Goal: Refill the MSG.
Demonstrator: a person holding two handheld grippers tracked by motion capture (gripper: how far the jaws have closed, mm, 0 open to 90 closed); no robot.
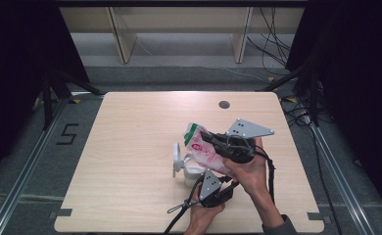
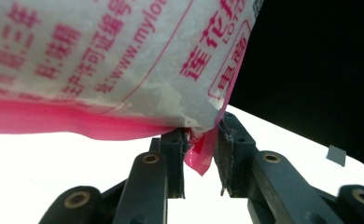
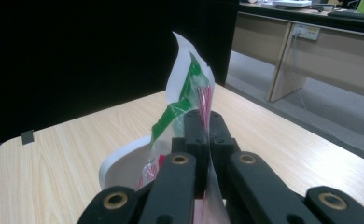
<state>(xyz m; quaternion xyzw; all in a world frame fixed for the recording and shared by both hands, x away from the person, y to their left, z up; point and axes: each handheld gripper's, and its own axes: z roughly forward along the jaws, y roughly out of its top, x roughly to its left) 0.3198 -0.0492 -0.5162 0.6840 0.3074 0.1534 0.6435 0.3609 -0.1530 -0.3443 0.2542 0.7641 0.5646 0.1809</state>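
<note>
A white plastic bag (image 1: 202, 148) with pink print and a green strip is held tilted over a white cup (image 1: 188, 167) near the table's middle. My right gripper (image 1: 207, 137) is shut on the bag's upper part; in the right gripper view its jaws (image 3: 206, 133) pinch the bag (image 3: 189, 84) above the cup's rim (image 3: 117, 163). My left gripper (image 1: 204, 175) sits just below the bag. In the left gripper view its jaws (image 2: 202, 135) stand close together on the pink bottom corner of the bag (image 2: 124, 60). Something white lies inside the cup.
The wooden table (image 1: 130, 147) has a dark grommet hole (image 1: 224, 104) at the back. Both forearms come in from the bottom edge. Beyond the table stand wooden furniture legs (image 1: 123, 39), and cables (image 1: 272, 44) trail on the floor. A "5" marker (image 1: 67, 133) lies at the left.
</note>
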